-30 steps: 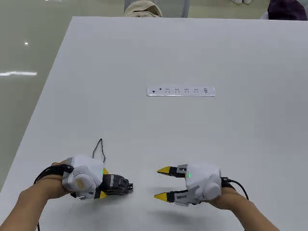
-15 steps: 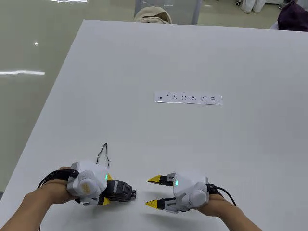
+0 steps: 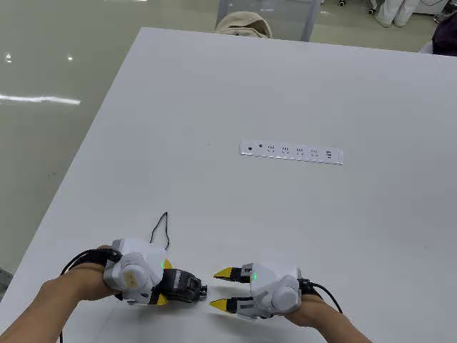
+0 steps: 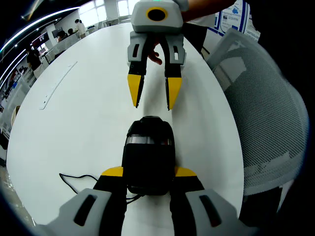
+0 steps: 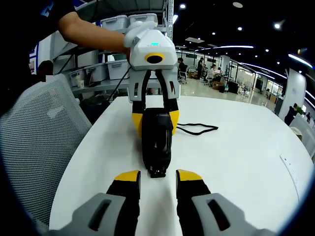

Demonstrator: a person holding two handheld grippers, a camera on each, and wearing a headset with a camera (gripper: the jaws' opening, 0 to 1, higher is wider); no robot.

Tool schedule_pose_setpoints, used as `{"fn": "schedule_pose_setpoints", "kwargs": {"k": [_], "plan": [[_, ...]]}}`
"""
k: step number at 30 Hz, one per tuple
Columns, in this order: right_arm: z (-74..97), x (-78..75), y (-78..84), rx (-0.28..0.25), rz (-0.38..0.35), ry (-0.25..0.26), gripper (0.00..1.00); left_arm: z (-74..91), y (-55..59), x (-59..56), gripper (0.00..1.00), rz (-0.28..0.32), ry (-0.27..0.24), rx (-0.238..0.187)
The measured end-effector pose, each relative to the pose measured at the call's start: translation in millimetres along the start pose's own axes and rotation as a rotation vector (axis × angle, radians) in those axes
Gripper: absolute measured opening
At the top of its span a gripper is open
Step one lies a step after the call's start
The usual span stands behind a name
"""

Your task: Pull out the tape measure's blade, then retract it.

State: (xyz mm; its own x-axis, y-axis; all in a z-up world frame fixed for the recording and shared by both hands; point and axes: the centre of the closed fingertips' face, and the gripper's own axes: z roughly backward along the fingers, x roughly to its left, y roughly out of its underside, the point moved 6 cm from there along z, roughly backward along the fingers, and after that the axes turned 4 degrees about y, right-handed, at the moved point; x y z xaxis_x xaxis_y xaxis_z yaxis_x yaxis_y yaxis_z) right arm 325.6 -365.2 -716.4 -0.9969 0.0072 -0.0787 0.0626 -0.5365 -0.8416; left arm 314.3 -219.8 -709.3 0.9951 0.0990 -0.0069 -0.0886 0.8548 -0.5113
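On the left of the head view, near the front edge of the white table (image 3: 285, 86), the person's hand holds the left tool (image 3: 168, 282) on its side, pointing to the right. A thin black cord (image 3: 161, 225) lies looped on the table just behind it.

The left tool's yellow-tipped jaws are pinched on the black tape measure (image 3: 184, 286), one jaw on each flat side of the case. In the left gripper view the left tool (image 4: 149, 172) clamps the rear half of the tape measure (image 4: 149, 160), and the free front half juts forward over the table. The cord (image 4: 74, 179) trails off to the left there.

Just right of the case, the right tool (image 3: 220, 289) points back at it with jaws spread. In the left gripper view the right tool (image 4: 153, 96) has its two yellow tips just short of the case, not touching it.

The right gripper view shows the right tool (image 5: 158, 177) open on either side of the small tab at the front end of the tape measure (image 5: 156, 135), with the left tool (image 5: 156, 118) gripping the case behind. A mesh chair back (image 5: 34, 132) stands at the left.

Farther right and well apart, a white power strip (image 3: 290, 152) lies flat in the middle of the table.
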Motion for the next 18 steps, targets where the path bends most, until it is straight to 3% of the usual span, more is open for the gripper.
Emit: {"fn": "schedule_pose_setpoints", "kwargs": {"k": [12, 18], "plan": [[-22.3, -1.1, 6.0, 0.02, -0.015, -0.022, 0.25, 1.0, 0.5, -0.1, 0.29, -0.001, 0.015, -0.027], [-27.2, 2.9, 9.6, 0.04, 0.0, -0.047, 0.22, 8.4, 11.2, 0.2, 0.29, 0.011, 0.008, -0.025]]}}
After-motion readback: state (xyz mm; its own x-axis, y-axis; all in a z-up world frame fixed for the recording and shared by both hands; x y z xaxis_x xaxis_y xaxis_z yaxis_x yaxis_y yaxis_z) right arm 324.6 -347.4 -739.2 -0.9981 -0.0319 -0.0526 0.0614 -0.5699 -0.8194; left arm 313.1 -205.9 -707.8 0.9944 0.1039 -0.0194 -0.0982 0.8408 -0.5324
